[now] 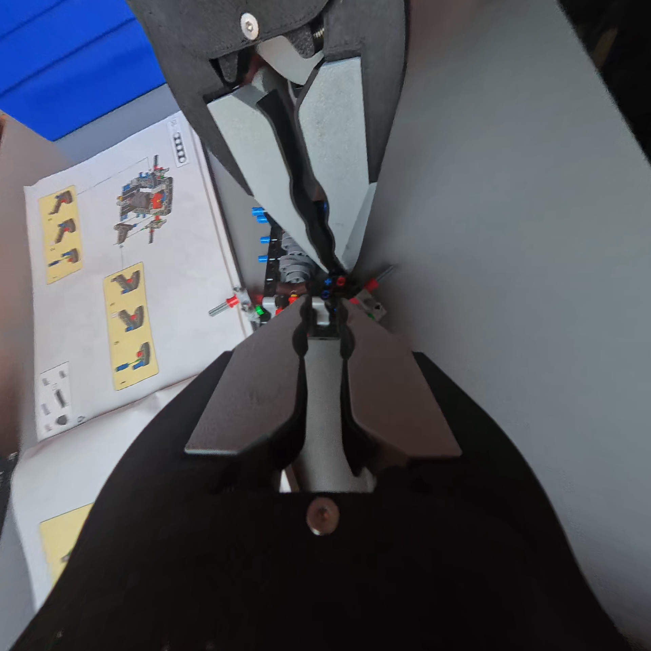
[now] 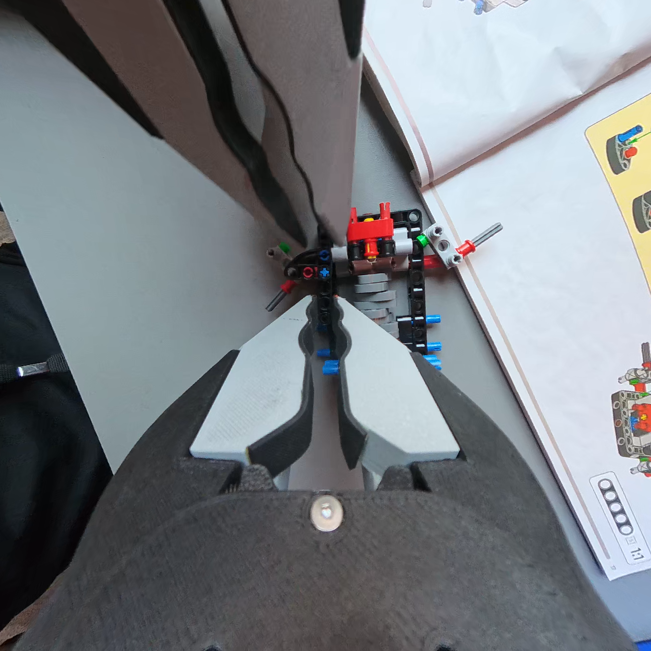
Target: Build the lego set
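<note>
The lego assembly sits on the grey table, pinned between our two grippers, which meet it from opposite ends. It is a black beam frame with a red block on top, a stack of grey gear-like discs inside, blue pins sticking out of one side beam, and grey axles with red bushes poking out at two corners.

Our right gripper has its pale grey fingers drawn narrow around one black side beam of the frame, the wavy dark pads touching it on both sides. Our left gripper, with dark fingers, is closed in on a light grey piece at the frame's end; the gap between the fingers is small and the piece fills it. In the left wrist view the right gripper reaches in from above, its tips meeting the frame near a blue and a red pin.

Just beside the assembly lies the open instruction booklet, one axle overlapping its page edge. Beyond the booklet we see a blue surface.
</note>
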Action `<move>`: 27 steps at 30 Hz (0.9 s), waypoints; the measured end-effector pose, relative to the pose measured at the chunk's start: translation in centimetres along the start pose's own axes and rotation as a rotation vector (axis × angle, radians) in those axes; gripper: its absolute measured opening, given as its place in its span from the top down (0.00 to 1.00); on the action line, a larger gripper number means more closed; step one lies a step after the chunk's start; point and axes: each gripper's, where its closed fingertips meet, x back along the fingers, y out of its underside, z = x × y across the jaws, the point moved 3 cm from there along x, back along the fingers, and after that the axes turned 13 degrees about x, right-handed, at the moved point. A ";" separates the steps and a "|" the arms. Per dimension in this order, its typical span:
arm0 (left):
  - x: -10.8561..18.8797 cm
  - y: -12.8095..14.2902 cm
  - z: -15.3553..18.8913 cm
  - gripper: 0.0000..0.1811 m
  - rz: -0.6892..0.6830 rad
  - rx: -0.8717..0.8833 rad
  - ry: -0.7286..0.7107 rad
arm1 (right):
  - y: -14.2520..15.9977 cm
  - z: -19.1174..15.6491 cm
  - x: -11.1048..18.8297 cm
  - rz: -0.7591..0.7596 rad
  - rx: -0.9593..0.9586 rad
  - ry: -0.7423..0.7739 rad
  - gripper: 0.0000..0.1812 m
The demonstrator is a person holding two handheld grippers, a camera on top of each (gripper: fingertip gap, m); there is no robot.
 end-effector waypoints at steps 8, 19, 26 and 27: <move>0.1 0.2 0.0 0.91 -0.043 -0.003 0.053 | 0.0 -0.1 0.0 0.007 0.016 0.023 0.98; -1.1 0.0 0.5 0.83 -0.068 0.209 0.124 | 0.0 0.0 0.0 0.009 0.021 0.032 0.98; -1.4 -0.1 0.8 0.87 -0.089 0.256 0.098 | 0.1 -0.1 0.0 0.010 0.029 0.036 0.98; -1.5 -0.2 0.8 0.87 -0.087 0.270 0.107 | 0.1 -0.1 0.0 0.009 0.031 0.040 0.98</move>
